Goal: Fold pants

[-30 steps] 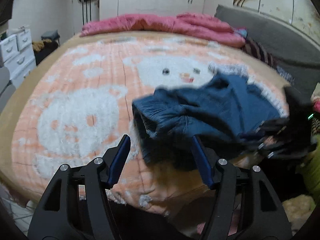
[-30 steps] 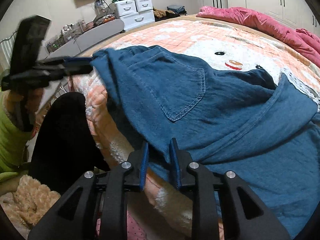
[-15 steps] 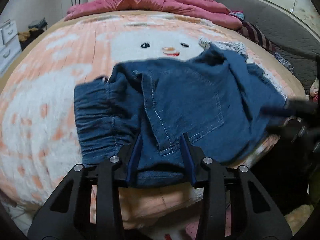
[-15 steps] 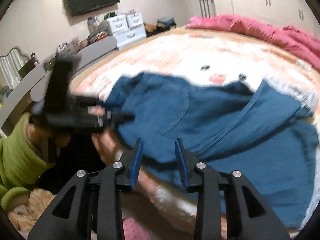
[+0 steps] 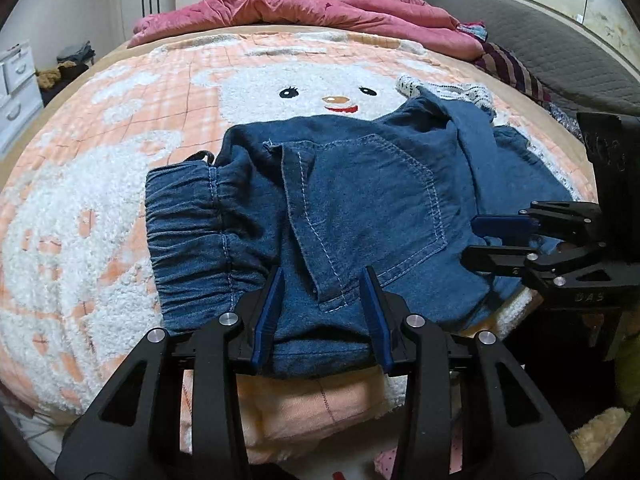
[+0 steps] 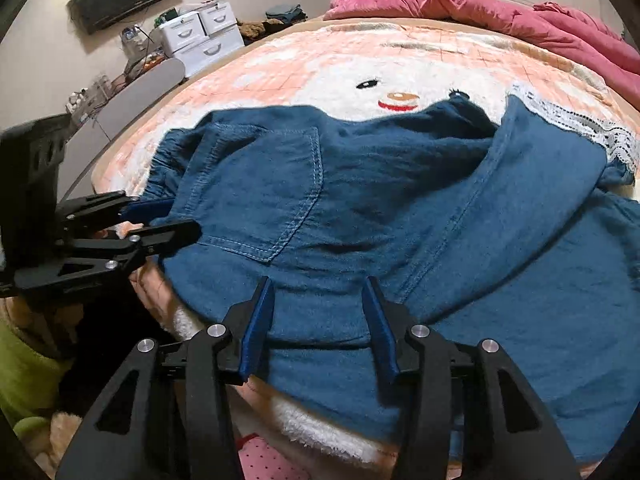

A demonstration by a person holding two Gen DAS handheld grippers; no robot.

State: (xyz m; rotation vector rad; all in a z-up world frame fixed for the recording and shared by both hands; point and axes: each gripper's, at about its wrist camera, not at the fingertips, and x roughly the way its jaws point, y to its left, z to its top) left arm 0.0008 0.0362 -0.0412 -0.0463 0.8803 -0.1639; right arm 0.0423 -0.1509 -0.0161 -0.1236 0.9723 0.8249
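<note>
Blue denim pants [image 5: 352, 208] lie bunched on the bed's near edge, elastic waistband to the left, back pocket up, white lace hem at the far right [image 6: 576, 128]. My left gripper [image 5: 322, 280] is open, its blue fingers straddling the near fold of the waist end without pinching it. My right gripper [image 6: 318, 286] is open over the near edge of the pants [image 6: 360, 216], a fold between its fingers. Each gripper shows in the other's view: the right one [image 5: 480, 240] and the left one [image 6: 168, 220].
The pants rest on a fluffy orange-and-white bear blanket [image 5: 100, 184] covering the bed. A pink quilt [image 5: 304, 4] lies at the far end. White drawers [image 6: 200, 36] and a grey board [image 6: 136, 92] stand to the left of the bed.
Both grippers have opened wider and released the pants. The pants have dropped and now lie spread on the blanket's near edge. The left gripper closed in on the waist end.
</note>
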